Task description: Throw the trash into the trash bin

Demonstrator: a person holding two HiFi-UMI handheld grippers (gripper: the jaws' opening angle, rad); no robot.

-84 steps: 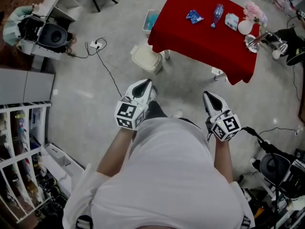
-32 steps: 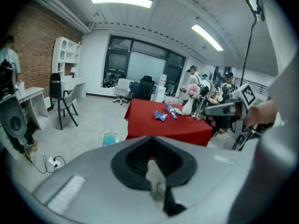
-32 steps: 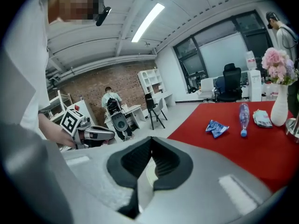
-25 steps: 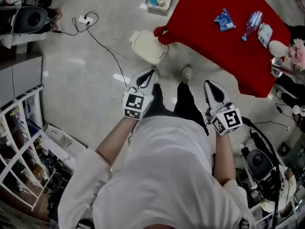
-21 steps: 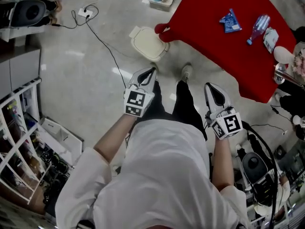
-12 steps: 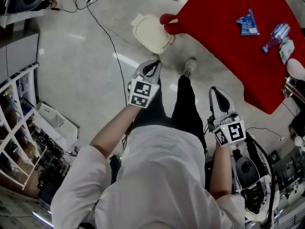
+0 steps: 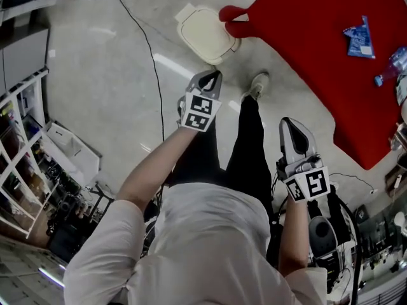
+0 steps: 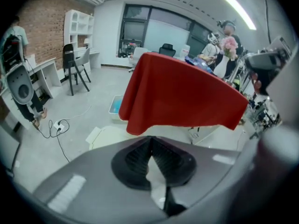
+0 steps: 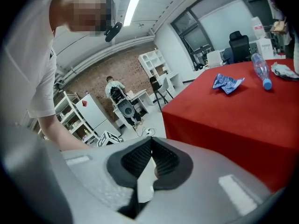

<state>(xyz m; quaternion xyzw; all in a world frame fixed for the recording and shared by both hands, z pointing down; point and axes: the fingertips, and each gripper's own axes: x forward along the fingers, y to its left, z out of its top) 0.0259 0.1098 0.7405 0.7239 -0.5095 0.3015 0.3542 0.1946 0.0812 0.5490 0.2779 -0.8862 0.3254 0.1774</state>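
The cream trash bin with its lid down stands on the floor by the corner of the red table. On the red cloth lie a blue wrapper and a plastic bottle. The right gripper view shows the blue wrapper, the bottle and a crumpled white piece. My left gripper hangs shut and empty a little short of the bin. My right gripper is shut and empty beside the person's leg. Both pairs of jaws meet at their tips with nothing between them.
A black cable runs over the grey floor left of the bin. White shelves stand at the left, and dark equipment sits at the lower right. A blue box lies under the table's far side.
The person has stepped closer to the table and bin. Both grippers have sunk lower, the left one reaching further toward the bin. The jaws have stayed shut.
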